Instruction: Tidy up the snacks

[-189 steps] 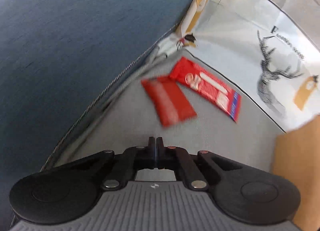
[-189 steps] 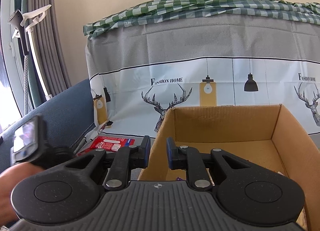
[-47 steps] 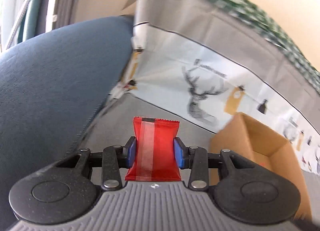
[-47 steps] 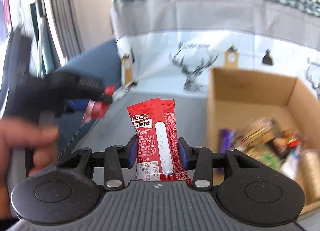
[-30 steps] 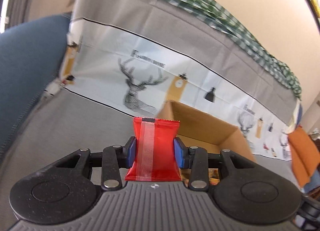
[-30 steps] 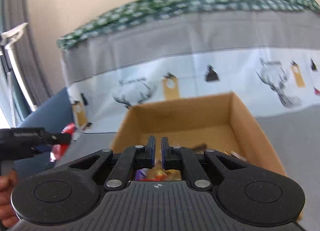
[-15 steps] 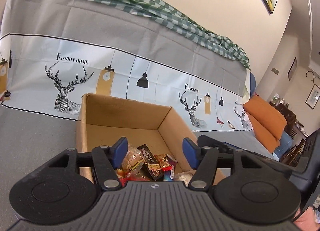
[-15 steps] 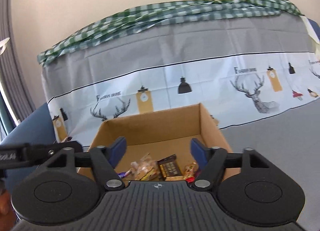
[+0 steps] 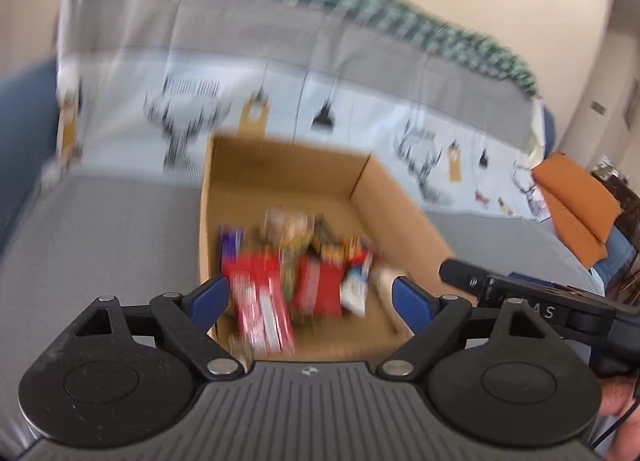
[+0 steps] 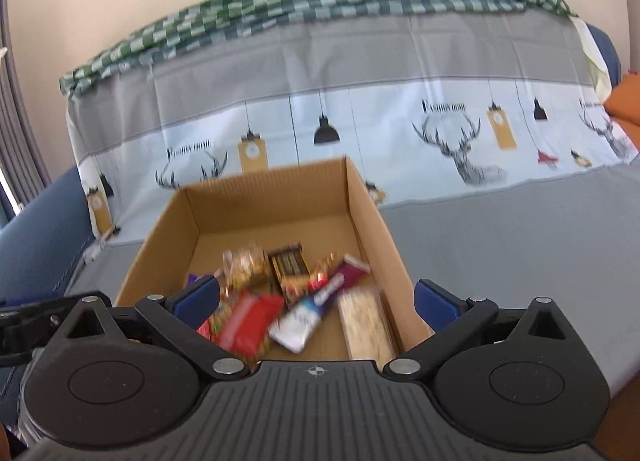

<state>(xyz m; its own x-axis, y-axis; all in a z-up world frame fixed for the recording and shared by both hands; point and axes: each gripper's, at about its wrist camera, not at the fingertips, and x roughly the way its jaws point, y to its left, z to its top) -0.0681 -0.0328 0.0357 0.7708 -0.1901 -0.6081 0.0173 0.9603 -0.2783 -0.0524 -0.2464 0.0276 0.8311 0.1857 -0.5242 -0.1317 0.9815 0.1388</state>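
An open cardboard box (image 9: 280, 165) stands on the grey sofa seat with several snack packets in it. In the left wrist view two red packets (image 9: 262, 313) (image 9: 318, 289) lie at its near end. My left gripper (image 9: 310, 299) hovers over that end, its jaws opening wide with nothing between the pads. My right gripper (image 10: 316, 299) hangs above the box (image 10: 272, 197) from the right side, jaws also opening and empty. Below it lie a red packet (image 10: 248, 319), a white and blue packet (image 10: 308, 313) and a brown bar (image 10: 290, 261). One of its black fingers (image 9: 472, 281) reaches in beside the box's right wall.
A grey sofa cover (image 10: 500, 229) with a deer print backs the box, with a green checked cloth (image 10: 320, 1) along the top. A blue armrest (image 10: 36, 229) is at the left and an orange cushion (image 9: 576, 205) at the right. A hand (image 9: 616, 409) shows low right.
Both grippers carried red packets to the box and let them go. The right one dropped its packet first, then opened wide. The left jaws opened further and the view drew nearer the box.
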